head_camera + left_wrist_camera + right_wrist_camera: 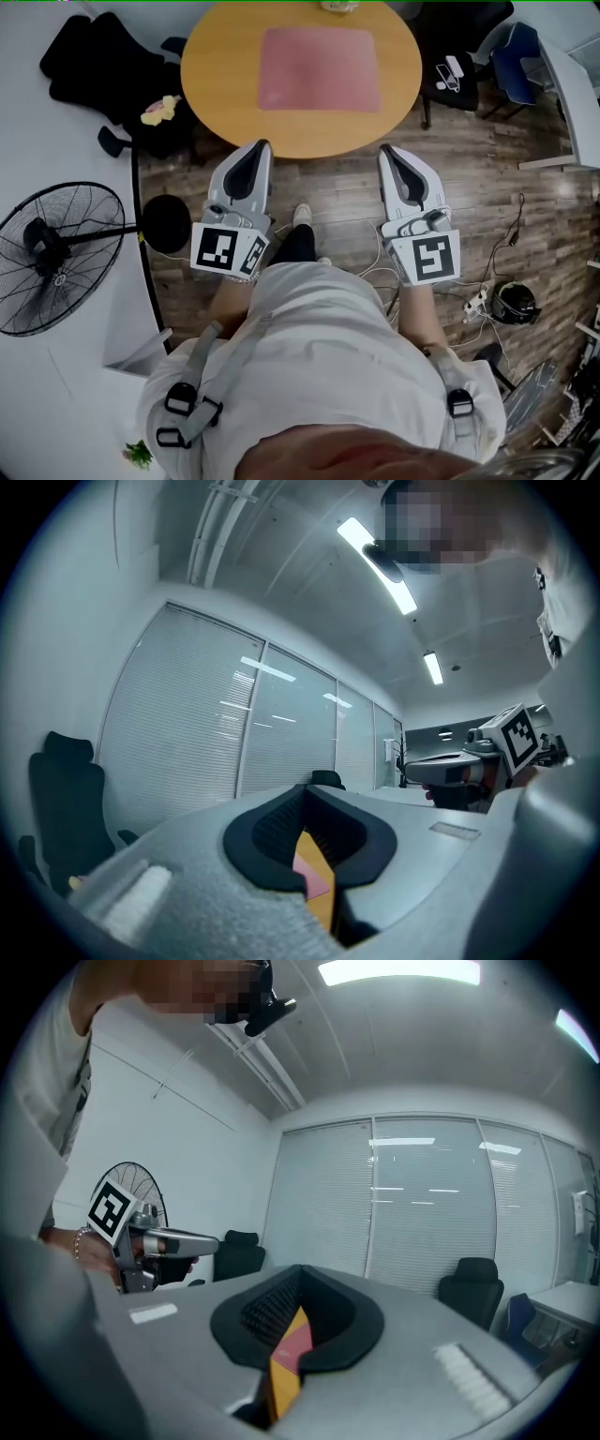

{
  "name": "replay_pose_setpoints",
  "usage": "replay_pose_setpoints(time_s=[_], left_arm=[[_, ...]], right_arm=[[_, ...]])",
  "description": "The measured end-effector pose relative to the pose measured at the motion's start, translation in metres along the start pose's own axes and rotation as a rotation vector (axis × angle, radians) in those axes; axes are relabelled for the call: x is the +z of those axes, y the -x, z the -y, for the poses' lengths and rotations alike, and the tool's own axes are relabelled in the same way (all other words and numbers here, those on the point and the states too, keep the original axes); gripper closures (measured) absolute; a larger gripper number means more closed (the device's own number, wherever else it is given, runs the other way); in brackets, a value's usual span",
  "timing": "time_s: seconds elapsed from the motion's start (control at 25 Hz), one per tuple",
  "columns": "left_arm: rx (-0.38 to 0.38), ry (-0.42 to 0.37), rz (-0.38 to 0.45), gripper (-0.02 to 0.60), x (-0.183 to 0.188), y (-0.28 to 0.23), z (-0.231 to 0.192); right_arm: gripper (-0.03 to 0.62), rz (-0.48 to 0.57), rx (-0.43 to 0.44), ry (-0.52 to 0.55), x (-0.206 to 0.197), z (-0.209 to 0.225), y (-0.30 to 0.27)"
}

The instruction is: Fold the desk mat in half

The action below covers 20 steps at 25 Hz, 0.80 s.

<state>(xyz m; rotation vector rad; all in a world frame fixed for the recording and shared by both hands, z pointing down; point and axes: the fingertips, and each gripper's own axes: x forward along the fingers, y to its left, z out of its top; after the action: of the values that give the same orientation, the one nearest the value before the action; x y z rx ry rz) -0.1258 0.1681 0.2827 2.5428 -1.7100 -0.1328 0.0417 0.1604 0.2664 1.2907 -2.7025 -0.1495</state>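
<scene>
A pink desk mat [319, 67] lies flat and unfolded in the middle of a round wooden table [216, 84]. Both grippers hang in front of the person's body, short of the table's near edge and pointing toward it. My left gripper [261, 148] is shut with nothing in it, and so is my right gripper [388, 151]. In the left gripper view the dark pads [272, 832] meet at the tip, and a sliver of pink mat [312, 876] and table shows through the slit below. The right gripper view shows the same: pads [267, 1312] together, a pink strip of mat [294, 1340] behind.
A standing fan [58, 258] is on the left by a white desk [37, 141]. A black chair with a yellow thing [161, 110] stands left of the table. Another black chair [459, 56] is at the right. Cables [478, 298] and a helmet [514, 302] lie on the wooden floor.
</scene>
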Motion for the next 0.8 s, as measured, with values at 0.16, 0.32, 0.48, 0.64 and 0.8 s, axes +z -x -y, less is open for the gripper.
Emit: replay_pose_setpoints(time_s=[0.16,0.32,0.48,0.64,0.8], left_arm=[[-0.014,0.003,-0.007,0.581,0.000,-0.026,-0.026],[-0.023,0.004,-0.012,0.581,-0.002,-0.046,-0.053],[-0.039,0.009,-0.024,0.581,-0.005,-0.062,-0.071],[-0.051,0.012,-0.034,0.581,-0.010,-0.074,-0.085],[-0.048,0.024,-0.042,0.581,-0.015,-0.079,-0.097]], right_arm=[[0.590,-0.035,-0.015,-0.003,-0.006,0.010,-0.032],[0.591,-0.008,-0.013,-0.016,-0.003,0.012,-0.065],[0.589,-0.032,-0.030,-0.009,-0.010,0.020,-0.087],[0.590,0.005,-0.024,-0.027,0.000,0.017,-0.107],[0.590,0.000,-0.033,-0.026,0.001,0.015,-0.117]])
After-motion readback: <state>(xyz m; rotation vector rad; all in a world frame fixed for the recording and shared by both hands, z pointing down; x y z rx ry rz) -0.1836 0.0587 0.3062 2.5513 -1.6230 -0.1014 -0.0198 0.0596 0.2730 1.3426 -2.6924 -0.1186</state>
